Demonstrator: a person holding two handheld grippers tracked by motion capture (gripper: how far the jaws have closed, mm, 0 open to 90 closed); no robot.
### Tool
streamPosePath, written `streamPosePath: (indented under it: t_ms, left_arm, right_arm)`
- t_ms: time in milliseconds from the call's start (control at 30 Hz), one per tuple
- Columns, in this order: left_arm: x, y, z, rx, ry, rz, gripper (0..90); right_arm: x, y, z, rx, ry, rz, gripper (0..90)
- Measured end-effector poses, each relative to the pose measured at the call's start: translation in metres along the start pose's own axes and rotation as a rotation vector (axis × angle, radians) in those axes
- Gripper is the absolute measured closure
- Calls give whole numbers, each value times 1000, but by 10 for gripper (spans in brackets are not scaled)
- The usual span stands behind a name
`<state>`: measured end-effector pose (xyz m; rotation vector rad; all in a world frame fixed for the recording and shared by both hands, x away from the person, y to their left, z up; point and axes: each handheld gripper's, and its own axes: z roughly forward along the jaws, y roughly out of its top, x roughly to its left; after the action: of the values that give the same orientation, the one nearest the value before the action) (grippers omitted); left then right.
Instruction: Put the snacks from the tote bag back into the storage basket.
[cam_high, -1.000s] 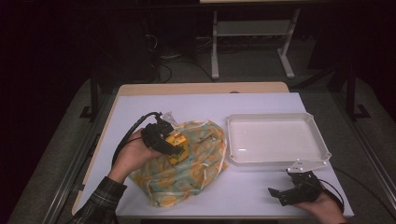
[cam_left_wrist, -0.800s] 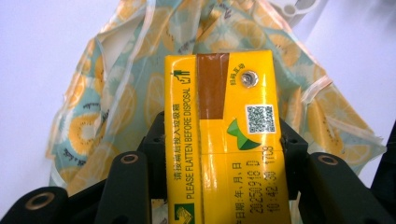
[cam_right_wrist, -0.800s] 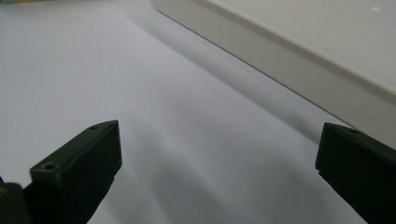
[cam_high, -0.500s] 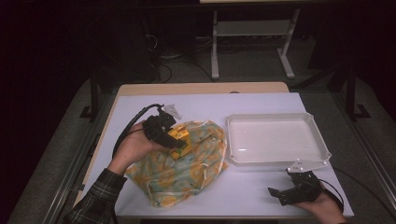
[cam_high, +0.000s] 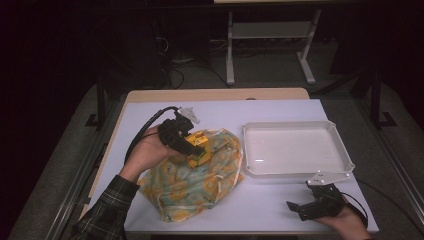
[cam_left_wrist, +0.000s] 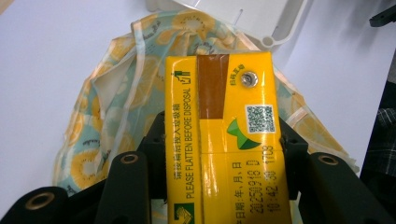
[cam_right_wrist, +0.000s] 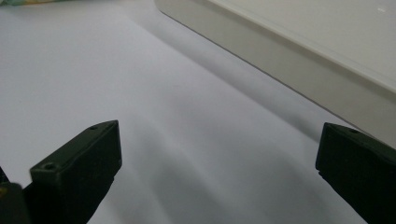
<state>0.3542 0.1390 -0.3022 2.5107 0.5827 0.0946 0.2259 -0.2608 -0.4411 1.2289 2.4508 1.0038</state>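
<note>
Looking down from the high view, I see my left gripper holding a yellow drink carton just above the lemon-print bag, which lies flat on the white table. My left gripper view brings me much closer: both black jaws press on the two long sides of the carton, so it is held tight. Up close I can read "PLEASE FLATTEN BEFORE DISPOSAL" on the carton, and I see a small square code and a round silver straw spot near its far end. The high view is too far off for those. The bag spreads out under and past the carton in that close view. Beyond the carton's far end sits a corner of the white tray. From above, the tray has nothing inside it. My right gripper rests low on the table, near the tray's front edge and well apart from the bag. My right gripper view shows its jaws wide apart with bare table between them, and the tray wall just ahead.
</note>
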Motion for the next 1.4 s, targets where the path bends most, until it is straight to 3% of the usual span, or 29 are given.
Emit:
streamPosePath:
  t_ms: [867,1400]
  left_arm:
    - [-15,47,14,-11,-32,119,517]
    - [-24,77,33,-42,-96,203,516]
  right_arm:
    - [1,0,0,-3,8,-3,0]
    - [2,0,-1,-7,13,-1,0]
